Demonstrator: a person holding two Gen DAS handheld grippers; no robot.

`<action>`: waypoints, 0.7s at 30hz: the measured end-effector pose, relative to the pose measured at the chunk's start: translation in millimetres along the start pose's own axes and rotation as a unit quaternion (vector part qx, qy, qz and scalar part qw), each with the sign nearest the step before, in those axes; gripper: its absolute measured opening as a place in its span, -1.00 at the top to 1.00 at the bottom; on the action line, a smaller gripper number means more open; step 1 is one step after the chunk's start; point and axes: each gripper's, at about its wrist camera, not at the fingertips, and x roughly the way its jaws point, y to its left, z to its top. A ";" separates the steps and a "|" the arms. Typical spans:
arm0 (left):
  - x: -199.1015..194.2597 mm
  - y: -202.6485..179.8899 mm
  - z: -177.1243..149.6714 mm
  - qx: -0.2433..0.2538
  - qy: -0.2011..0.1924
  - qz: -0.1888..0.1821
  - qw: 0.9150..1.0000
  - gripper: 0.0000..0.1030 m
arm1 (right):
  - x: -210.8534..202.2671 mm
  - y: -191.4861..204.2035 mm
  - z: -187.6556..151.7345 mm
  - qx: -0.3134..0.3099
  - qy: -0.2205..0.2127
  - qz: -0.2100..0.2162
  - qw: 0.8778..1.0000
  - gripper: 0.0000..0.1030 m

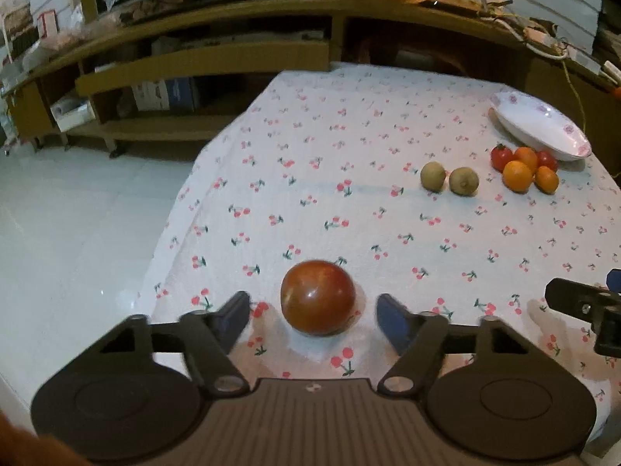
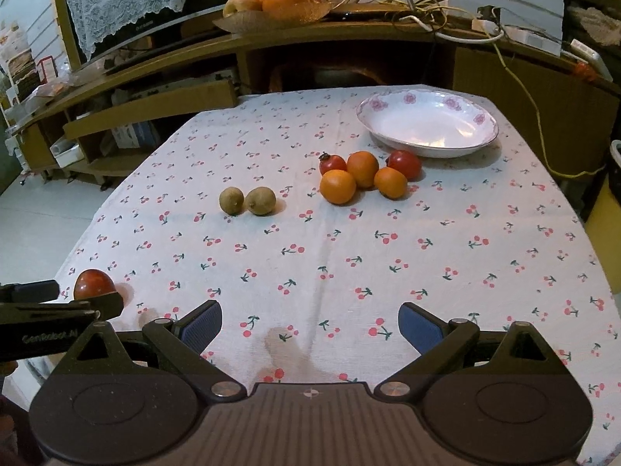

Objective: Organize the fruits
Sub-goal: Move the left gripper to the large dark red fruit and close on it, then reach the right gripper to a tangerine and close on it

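A: Left gripper (image 1: 313, 316) is down low at the near left corner of the table, jaws spread wide, and the big round red-brown tomato (image 1: 318, 297) sits right between the blue finger pads (image 1: 390, 320). Gaps on both sides, nothing touching it.

B: Agreed, it rests on the white cherry-print tablecloth (image 1: 349, 209), centred in the opening, level with the fingertips rather than deep in the jaws.

A: And the right gripper (image 2: 310, 326)?

B: Jaws wide apart as well, holding nothing, only cloth between the fingers. It hangs over the near edge of the table. From its camera that same tomato shows at the far left, half hidden behind the left gripper's black finger.

A: Further out, two brownish-green kiwis (image 2: 247, 200) sit side by side, just about touching, mid-table.

B: To their right, a tight cluster: three small oranges (image 2: 363, 178) with two small red tomatoes (image 2: 405, 164) tucked at the back.

A: Just beyond the cluster, at the far right, the white oval dish with pink flowers (image 2: 427, 145), nothing in it.
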 end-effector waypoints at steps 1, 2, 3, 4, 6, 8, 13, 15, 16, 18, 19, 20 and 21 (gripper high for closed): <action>2.8 0.7 0.0 -0.003 0.005 -0.003 1.000 -0.17 | 1.1 -0.4 0.8 -0.001 0.001 0.002 1.000 -0.88; 5.2 2.0 0.0 -0.008 0.009 -0.007 1.000 -0.08 | 1.9 0.1 0.8 -0.002 0.002 0.003 1.000 -0.88; 6.3 3.0 0.3 -0.011 0.009 -0.009 1.000 -0.06 | 2.8 0.6 1.0 -0.002 0.004 0.005 1.000 -0.87; 6.5 3.2 1.1 -0.011 0.007 -0.009 1.000 -0.05 | 3.7 1.0 1.0 -0.003 0.005 0.006 1.000 -0.85; 7.6 3.0 3.1 -0.009 0.004 -0.015 1.000 0.04 | 5.3 0.9 1.3 -0.003 0.010 0.011 1.000 -0.82; 11.0 0.6 5.3 -0.002 0.005 -0.017 1.000 0.07 | 6.3 0.1 1.8 -0.002 0.012 0.014 1.000 -0.81; 11.4 -7.4 7.5 0.014 0.009 -0.016 1.000 0.09 | 6.5 -2.9 1.5 -0.002 0.017 0.018 1.000 -0.73; 10.3 -12.1 8.0 0.022 0.011 -0.019 1.000 0.10 | 5.4 -5.8 2.8 0.002 0.017 0.023 1.000 -0.72; 8.8 -15.3 8.5 0.029 0.011 -0.021 0.999 0.10 | 4.8 -7.0 3.8 0.003 0.017 0.023 1.000 -0.68; 4.6 -20.5 11.5 0.037 0.009 -0.033 0.999 0.10 | 3.0 -9.3 7.3 0.001 0.014 0.021 1.000 -0.65; 2.4 -22.2 13.4 0.037 0.010 -0.041 0.998 0.10 | 1.4 -11.5 9.7 0.002 0.011 0.020 1.000 -0.65; -0.1 -24.8 17.2 0.037 0.013 -0.049 0.998 0.10 | -0.2 -14.0 12.7 0.003 0.008 0.018 1.000 -0.65; -1.9 -26.8 20.8 0.037 0.015 -0.055 0.998 0.10 | -1.7 -16.5 16.6 0.004 0.004 0.016 1.000 -0.65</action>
